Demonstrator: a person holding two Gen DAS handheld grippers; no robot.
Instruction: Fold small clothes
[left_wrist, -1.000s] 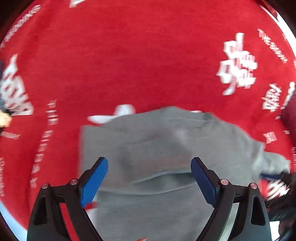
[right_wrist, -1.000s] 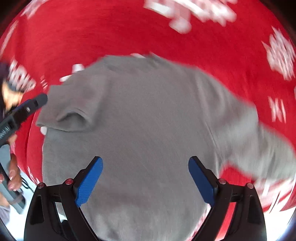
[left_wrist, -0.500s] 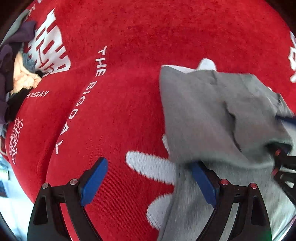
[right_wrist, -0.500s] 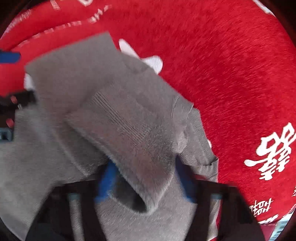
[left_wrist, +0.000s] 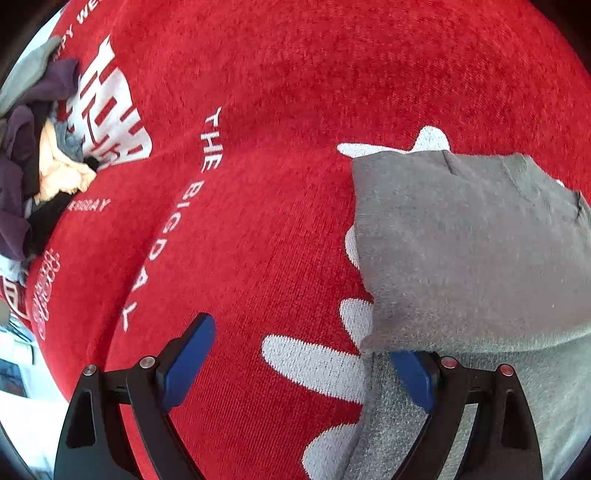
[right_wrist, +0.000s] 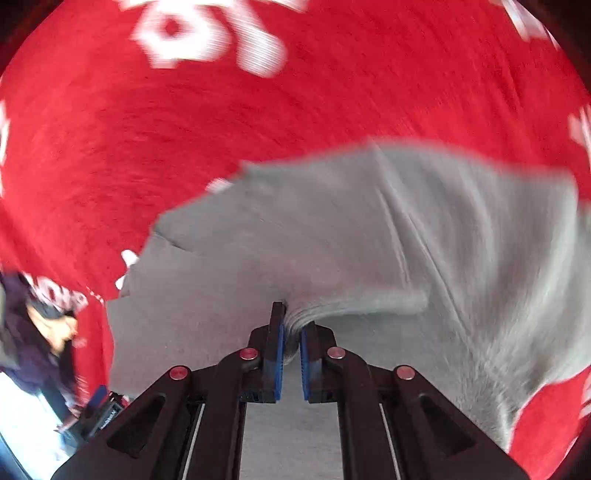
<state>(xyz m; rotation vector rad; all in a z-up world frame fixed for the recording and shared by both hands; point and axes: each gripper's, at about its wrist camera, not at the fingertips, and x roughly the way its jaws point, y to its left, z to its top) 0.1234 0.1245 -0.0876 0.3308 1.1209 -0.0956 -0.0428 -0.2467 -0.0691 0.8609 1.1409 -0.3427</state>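
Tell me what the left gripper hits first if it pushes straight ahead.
Likely the red cloth: the open left gripper points at it, though one finger already sits at the grey sweater edge. Depth is unclear.

1. One gray sweater lies on the cloth.
2. One big red cloth with white words covers the table.
3. One pile of other clothes sits at the side.
4. Two grippers: left gripper and right gripper.
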